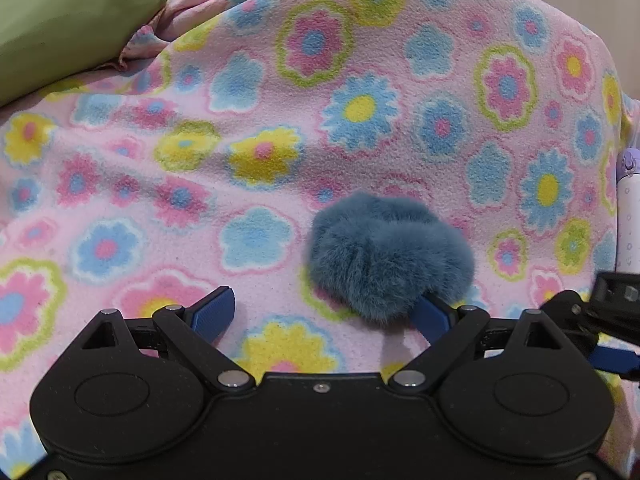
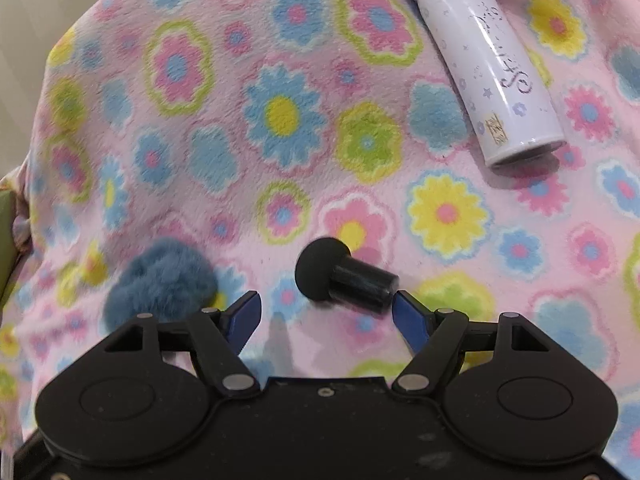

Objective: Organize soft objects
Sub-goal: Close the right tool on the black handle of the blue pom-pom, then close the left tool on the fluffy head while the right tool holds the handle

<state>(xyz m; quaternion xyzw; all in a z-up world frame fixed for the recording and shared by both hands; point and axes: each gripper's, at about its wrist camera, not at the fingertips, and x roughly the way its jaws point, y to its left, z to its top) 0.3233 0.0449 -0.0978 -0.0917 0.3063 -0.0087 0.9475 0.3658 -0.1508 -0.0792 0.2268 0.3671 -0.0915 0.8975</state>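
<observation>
Pink fleece blanket printed with bright flowers covers the whole surface. On it lies a fluffy blue-grey fur scrunchie, just ahead of the left gripper, whose jaws stand spread, the scrunchie overlapping the right-hand finger. The right gripper is spread too, a black mushroom-shaped knob lying just ahead of it, unpinched. Beyond lie a white-and-lilac bottle and an olive-green pillow.
</observation>
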